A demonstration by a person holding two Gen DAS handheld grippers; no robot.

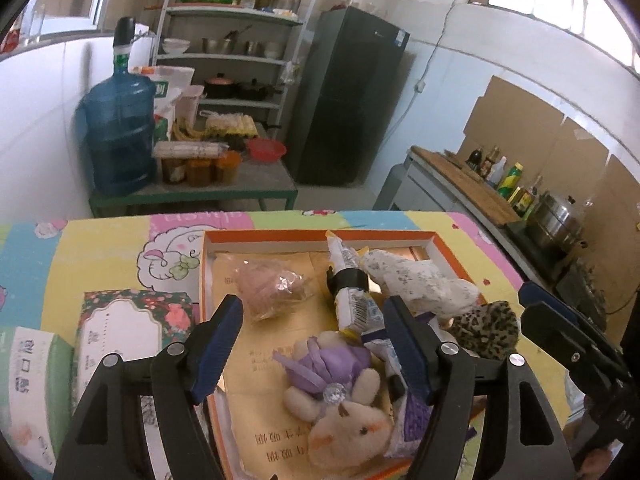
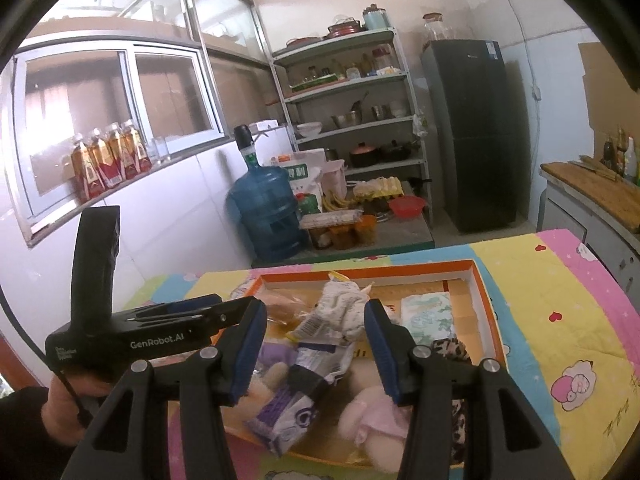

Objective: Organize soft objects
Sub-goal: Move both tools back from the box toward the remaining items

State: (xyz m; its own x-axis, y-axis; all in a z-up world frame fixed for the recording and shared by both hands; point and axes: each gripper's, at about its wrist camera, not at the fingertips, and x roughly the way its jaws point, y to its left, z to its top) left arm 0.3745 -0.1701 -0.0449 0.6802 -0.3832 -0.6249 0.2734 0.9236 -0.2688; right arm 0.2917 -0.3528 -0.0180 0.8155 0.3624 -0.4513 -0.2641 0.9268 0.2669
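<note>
both your grippers, left (image 1: 312, 344) and right (image 2: 314, 350), hang open and empty above the box (image 1: 448, 256); next, pick another soft thing.

A home kitchen. A metal shelf rack (image 2: 352, 104) holds pots and bowls beside a dark refrigerator (image 2: 476, 132). A water jug (image 1: 118, 136) stands nearby, and sauce bottles (image 1: 508, 178) line a wooden counter (image 1: 468, 184).

Black grippers: blue ribbed fingers (image 1: 218, 344), silver screws, white "GenRobot.AI" lettering, thin black cable, dark sleeve (image 2: 24, 432).
</note>
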